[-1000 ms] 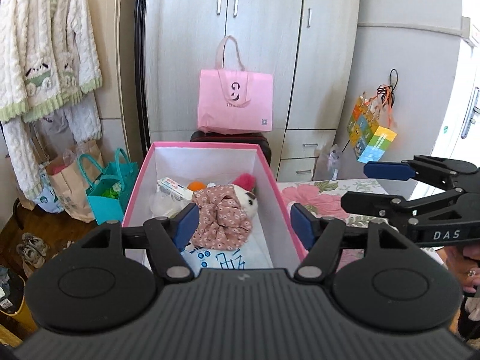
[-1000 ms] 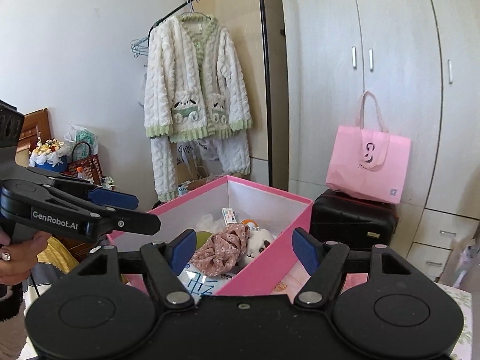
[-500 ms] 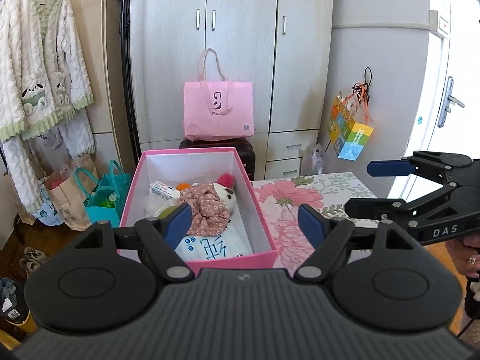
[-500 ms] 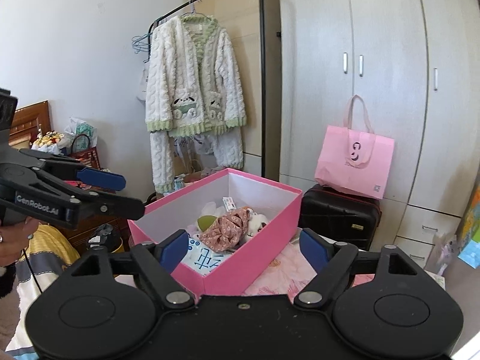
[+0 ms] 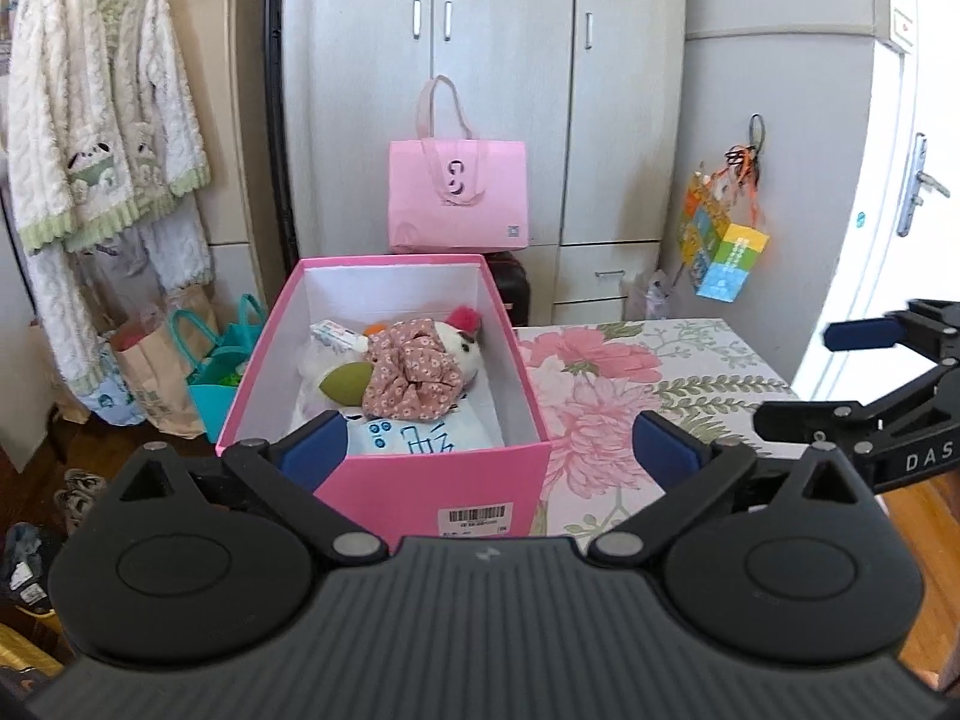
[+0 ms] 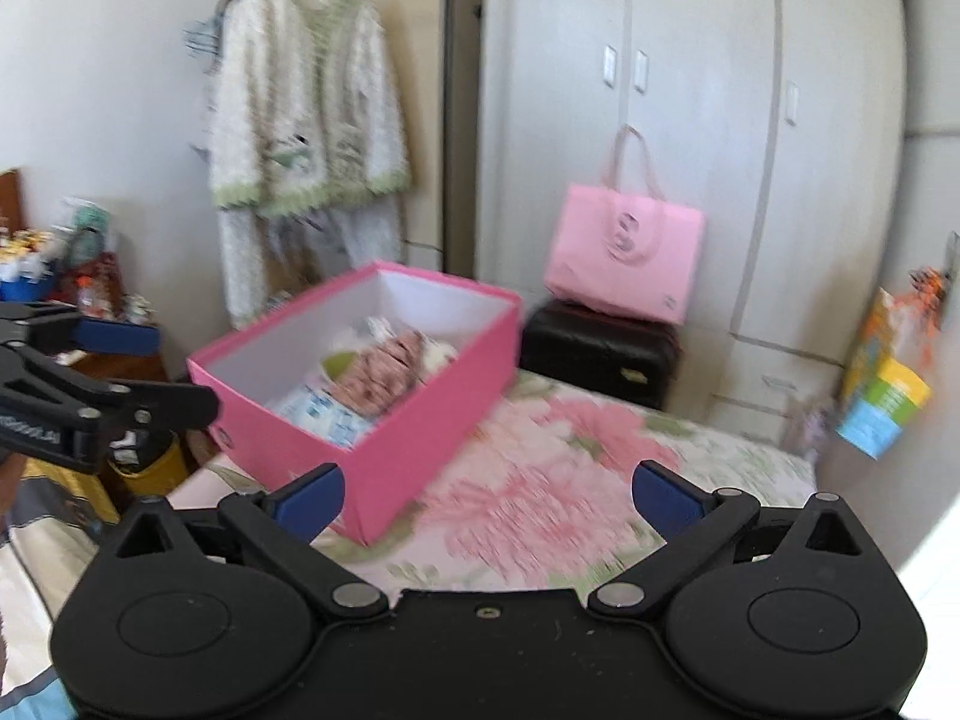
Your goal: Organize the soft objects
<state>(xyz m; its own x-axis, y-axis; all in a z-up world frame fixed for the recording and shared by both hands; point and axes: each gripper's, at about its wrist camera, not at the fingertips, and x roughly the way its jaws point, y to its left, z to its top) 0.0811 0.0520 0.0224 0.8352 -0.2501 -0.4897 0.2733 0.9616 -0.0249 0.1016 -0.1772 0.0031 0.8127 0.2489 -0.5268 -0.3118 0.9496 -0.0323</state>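
A pink box [image 5: 336, 312] stands on the floral tablecloth [image 5: 630, 372]. It holds a pink floral cloth [image 5: 414, 369], a white plush toy [image 5: 462, 351], a green soft piece [image 5: 345, 381] and a white printed cloth [image 5: 414, 438]. My left gripper [image 5: 489, 450] is open and empty, held back from the box's near wall. My right gripper [image 6: 489, 495] is open and empty, off to the right of the box [image 6: 432, 396]; it also shows in the left wrist view [image 5: 864, 372].
A grey wardrobe [image 5: 498, 90] stands behind. A pink tote bag [image 5: 457, 198] sits on a black suitcase [image 6: 600, 354]. A white cardigan [image 5: 90, 138] hangs at left over paper and teal bags [image 5: 222, 360]. A colourful bag [image 5: 723, 252] hangs at right.
Both grippers have pulled back and away from the box, so the whole box and more tablecloth show. Both stayed open and empty. The right view is blurred by motion.
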